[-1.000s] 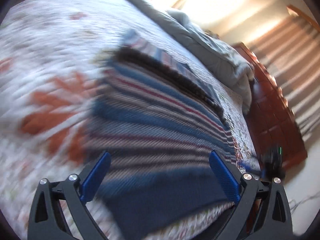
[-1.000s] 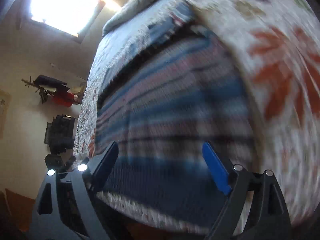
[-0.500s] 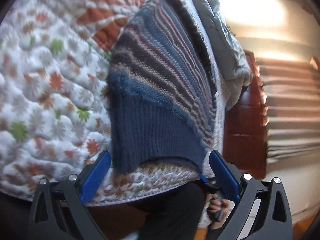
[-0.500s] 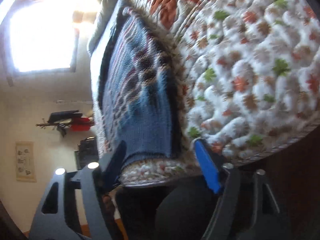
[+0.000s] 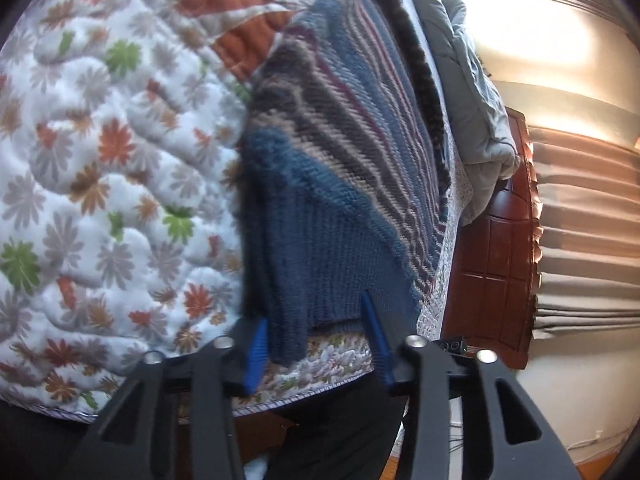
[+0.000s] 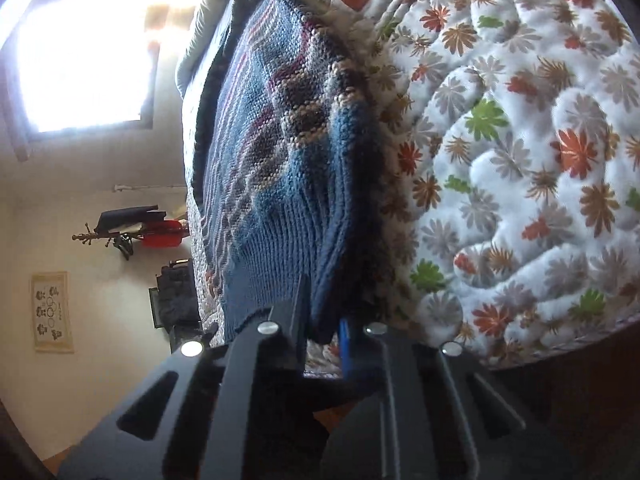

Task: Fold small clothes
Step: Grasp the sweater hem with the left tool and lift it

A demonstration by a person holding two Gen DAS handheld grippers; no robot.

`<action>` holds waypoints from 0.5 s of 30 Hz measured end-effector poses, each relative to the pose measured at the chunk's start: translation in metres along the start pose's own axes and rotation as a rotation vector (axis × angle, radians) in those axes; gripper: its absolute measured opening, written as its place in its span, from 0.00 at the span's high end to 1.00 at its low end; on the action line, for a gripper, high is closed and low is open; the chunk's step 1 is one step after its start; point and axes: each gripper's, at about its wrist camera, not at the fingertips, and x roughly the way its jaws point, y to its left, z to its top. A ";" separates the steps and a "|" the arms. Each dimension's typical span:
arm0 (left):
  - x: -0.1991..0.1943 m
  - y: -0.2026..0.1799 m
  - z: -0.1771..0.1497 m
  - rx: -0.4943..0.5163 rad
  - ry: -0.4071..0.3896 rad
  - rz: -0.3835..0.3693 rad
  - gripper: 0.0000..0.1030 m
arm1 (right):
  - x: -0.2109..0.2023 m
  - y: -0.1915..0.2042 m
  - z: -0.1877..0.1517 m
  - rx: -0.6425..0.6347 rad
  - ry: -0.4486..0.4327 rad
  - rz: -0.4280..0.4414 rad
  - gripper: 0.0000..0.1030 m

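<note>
A knitted sweater (image 5: 328, 200) with blue, grey and maroon stripes and a plain blue ribbed hem lies flat on a floral quilt (image 5: 100, 160), its hem at the bed's near edge. My left gripper (image 5: 316, 340) sits at one hem corner. Its jaws are closing, the folded corner hangs between them, and a gap still shows beside one pad. In the right wrist view the sweater (image 6: 280, 200) reaches down to my right gripper (image 6: 322, 320), which is shut on the other hem corner. The quilt (image 6: 520, 160) fills the right side.
A grey duvet (image 5: 472, 100) is bunched at the far end of the bed by a dark wooden headboard (image 5: 496, 264) and curtains (image 5: 592, 220). A person's dark trousers (image 5: 340, 420) are just below the bed edge. A bright window (image 6: 80, 60) and a wall rack (image 6: 136, 228) lie beyond.
Both grippers dropped to the sweater's hem at the near bed edge and rolled. The left jaws narrowed around one corner. The right jaws closed onto the other corner.
</note>
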 end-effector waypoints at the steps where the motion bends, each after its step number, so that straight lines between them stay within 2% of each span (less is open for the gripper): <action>1: 0.000 0.001 0.000 -0.005 -0.006 -0.001 0.77 | -0.003 -0.003 0.000 -0.002 -0.009 0.002 0.92; 2: 0.000 0.003 0.000 -0.008 -0.012 -0.009 0.89 | -0.005 -0.001 -0.001 -0.011 -0.018 0.005 0.92; 9: -0.018 0.004 -0.003 -0.002 -0.075 -0.088 0.91 | -0.019 0.019 0.006 -0.061 -0.061 0.051 0.93; 15: -0.052 -0.046 0.001 0.093 -0.148 -0.176 0.91 | -0.039 0.068 0.012 -0.148 -0.107 0.130 0.93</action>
